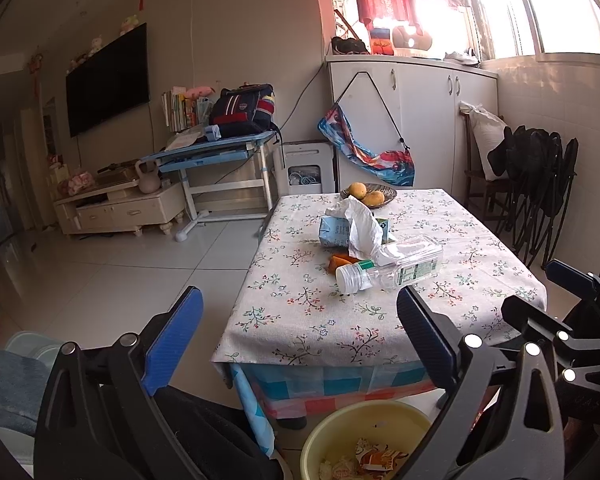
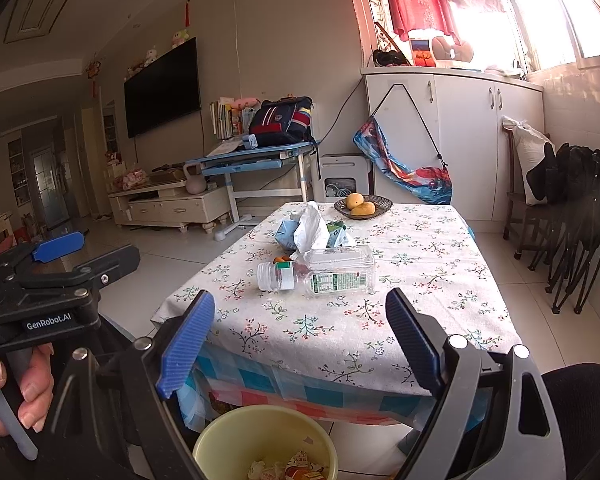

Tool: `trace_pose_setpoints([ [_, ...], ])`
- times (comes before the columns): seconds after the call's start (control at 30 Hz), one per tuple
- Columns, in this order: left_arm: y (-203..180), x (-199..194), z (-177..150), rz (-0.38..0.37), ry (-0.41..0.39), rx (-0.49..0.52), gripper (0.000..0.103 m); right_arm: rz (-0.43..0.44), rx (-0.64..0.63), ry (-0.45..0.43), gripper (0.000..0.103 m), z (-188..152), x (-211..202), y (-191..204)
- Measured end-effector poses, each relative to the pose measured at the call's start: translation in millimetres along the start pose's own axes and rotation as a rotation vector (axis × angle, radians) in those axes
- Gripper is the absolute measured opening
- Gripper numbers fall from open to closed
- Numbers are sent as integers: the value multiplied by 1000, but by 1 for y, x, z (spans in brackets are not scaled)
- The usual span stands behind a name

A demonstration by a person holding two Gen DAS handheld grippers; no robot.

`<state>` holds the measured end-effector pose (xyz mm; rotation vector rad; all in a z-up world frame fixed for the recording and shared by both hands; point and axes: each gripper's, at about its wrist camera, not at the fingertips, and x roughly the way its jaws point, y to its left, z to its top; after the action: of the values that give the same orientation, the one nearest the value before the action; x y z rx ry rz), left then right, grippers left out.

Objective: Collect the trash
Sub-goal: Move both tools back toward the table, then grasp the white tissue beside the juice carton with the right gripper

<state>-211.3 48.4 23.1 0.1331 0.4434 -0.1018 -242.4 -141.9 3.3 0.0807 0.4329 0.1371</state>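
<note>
A clear plastic bottle [image 1: 392, 268] [image 2: 320, 272] lies on its side on the floral tablecloth [image 1: 300, 320] [image 2: 420, 280]. Behind it sit a crumpled white wrapper [image 1: 360, 228] [image 2: 310, 226], a light blue carton [image 1: 334, 232] [image 2: 286, 234], a green carton [image 2: 336, 234] and a small orange scrap [image 1: 340, 262]. A yellow bin [image 1: 340, 424] [image 2: 236, 436] holding wrappers stands on the floor before the table. My left gripper [image 1: 300, 344] [image 2: 88, 254] and right gripper [image 2: 300, 340] [image 1: 548, 292] hover side by side above the bin, both open and empty.
A dark bowl [image 1: 390, 192] [image 2: 384, 202] with yellow fruit sits at the table's far end. Folded black chairs [image 1: 540, 184] lean at the right wall beside a white cabinet [image 1: 420, 120]. A blue desk [image 1: 220, 148] with a backpack stands left of the table. A hand [image 2: 20, 380] grips the left gripper's handle.
</note>
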Motion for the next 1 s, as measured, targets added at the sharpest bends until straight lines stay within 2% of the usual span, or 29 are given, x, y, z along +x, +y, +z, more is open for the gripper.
trace_pose_setpoints([
  [0.63,9,49,18,-14,17,-34,95,30,-33,29,84,41,51,-8],
  [1.0,21,73,11,-24,76,-95,95,72,-111,155,84,84,143,1],
])
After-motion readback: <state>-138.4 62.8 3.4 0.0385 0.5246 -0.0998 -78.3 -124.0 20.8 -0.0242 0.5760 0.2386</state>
